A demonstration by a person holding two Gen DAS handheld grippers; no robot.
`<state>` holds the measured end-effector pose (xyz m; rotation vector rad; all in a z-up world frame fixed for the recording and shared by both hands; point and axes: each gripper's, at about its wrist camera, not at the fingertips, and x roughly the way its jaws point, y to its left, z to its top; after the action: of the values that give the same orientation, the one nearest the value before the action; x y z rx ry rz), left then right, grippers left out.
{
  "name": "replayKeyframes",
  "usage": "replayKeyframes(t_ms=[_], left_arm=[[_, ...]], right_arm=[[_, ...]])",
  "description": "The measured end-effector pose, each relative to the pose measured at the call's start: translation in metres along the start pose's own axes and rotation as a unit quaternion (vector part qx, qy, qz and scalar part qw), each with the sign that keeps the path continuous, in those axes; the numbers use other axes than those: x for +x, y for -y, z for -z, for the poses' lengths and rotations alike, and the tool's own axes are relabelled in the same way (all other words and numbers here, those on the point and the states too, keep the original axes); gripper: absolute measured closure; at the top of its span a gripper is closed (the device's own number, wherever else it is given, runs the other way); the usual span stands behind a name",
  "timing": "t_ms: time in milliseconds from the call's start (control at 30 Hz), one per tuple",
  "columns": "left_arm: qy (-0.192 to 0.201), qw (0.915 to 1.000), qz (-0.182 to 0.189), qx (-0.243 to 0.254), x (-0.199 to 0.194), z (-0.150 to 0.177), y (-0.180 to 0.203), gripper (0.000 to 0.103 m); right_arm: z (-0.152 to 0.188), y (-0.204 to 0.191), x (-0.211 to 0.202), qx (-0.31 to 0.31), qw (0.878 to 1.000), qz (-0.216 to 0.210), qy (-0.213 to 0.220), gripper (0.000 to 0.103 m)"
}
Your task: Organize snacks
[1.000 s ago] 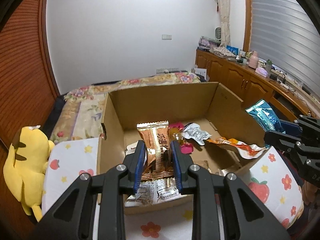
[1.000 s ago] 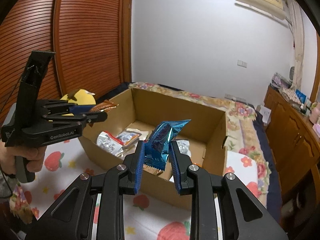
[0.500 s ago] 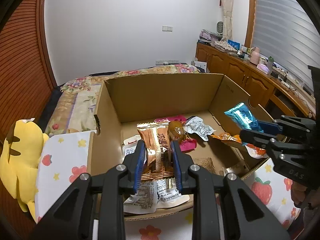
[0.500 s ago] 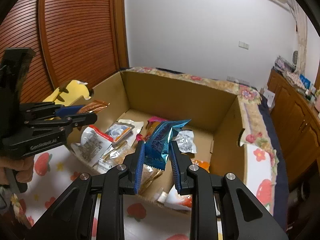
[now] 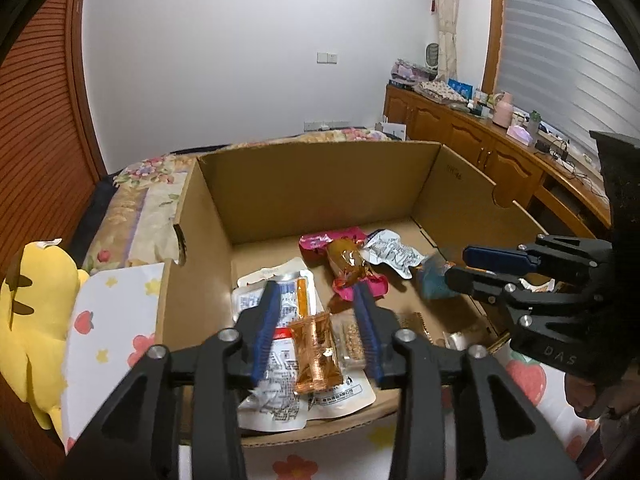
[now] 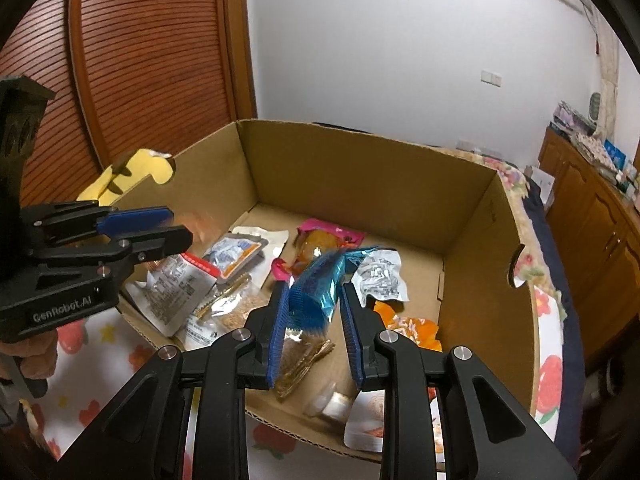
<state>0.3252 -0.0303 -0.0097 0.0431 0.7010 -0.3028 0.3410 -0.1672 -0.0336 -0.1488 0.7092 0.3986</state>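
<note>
An open cardboard box (image 5: pixel 320 184) holds several snack packets. My left gripper (image 5: pixel 316 332) is open over the box's near edge; a blurred copper-orange packet (image 5: pixel 316 356) lies loose between its fingers, over white packets. My right gripper (image 6: pixel 314 328) is open over the box; a blurred blue foil packet (image 6: pixel 320 292) is loose between its fingers. In the left wrist view the right gripper (image 5: pixel 480 268) shows at the right with the blue packet (image 5: pixel 434 284) below its tips. In the right wrist view the left gripper (image 6: pixel 152 228) shows at the left.
The box (image 6: pixel 400 184) stands on a cloth with strawberry and flower print (image 5: pixel 112 320). A yellow plush toy (image 5: pixel 32 304) lies left of the box. A flowered bed (image 5: pixel 140 200) lies behind; wooden cabinets (image 5: pixel 500 148) line the right wall.
Both grippers have moved lower over the box and opened. The copper-orange packet and the blue packet have left their grip and are falling into the box.
</note>
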Motion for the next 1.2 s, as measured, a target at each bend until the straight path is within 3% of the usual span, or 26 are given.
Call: replayKeyframes(t_ms=[100, 300, 667, 767, 833, 867, 1067, 1100, 1200], left_arm=[[0.004, 1.0, -0.001, -0.001, -0.006, 0.0, 0.001, 0.054], [0.022, 0.9997, -0.009, 0.01, -0.035, 0.0, 0.011, 0.053], [0.059, 0.9976, -0.03, 0.023, -0.114, 0.021, 0.03, 0.05], [0.064, 0.9971, -0.034, 0.023, -0.131, 0.027, 0.035, 0.039], [0.07, 0.9966, -0.034, 0.024, -0.142, 0.031, 0.038, 0.023], [0.079, 0.9959, -0.036, 0.027, -0.15, 0.033, 0.041, 0.021], [0.121, 0.9908, -0.054, 0.028, -0.182, 0.039, 0.046, 0.001], [0.13, 0.9891, -0.063, 0.029, -0.188, 0.04, 0.047, 0.0], [0.153, 0.9847, -0.078, 0.028, -0.204, 0.044, 0.049, 0.0]], right_arm=[[0.0, -0.001, -0.004, 0.002, 1.0, 0.003, 0.004, 0.066], [0.003, -0.005, -0.033, 0.009, 1.0, 0.004, 0.029, 0.066], [0.03, -0.011, -0.127, 0.037, 0.995, 0.028, 0.09, 0.063], [0.038, -0.013, -0.147, 0.047, 0.993, 0.034, 0.101, 0.057], [0.041, -0.018, -0.159, 0.044, 0.992, 0.043, 0.108, 0.053], [0.042, -0.02, -0.164, 0.042, 0.992, 0.047, 0.111, 0.051], [0.048, -0.032, -0.19, 0.042, 0.988, 0.064, 0.135, 0.023], [0.05, -0.034, -0.194, 0.042, 0.987, 0.068, 0.141, 0.014], [0.055, -0.042, -0.201, 0.04, 0.983, 0.089, 0.154, 0.0]])
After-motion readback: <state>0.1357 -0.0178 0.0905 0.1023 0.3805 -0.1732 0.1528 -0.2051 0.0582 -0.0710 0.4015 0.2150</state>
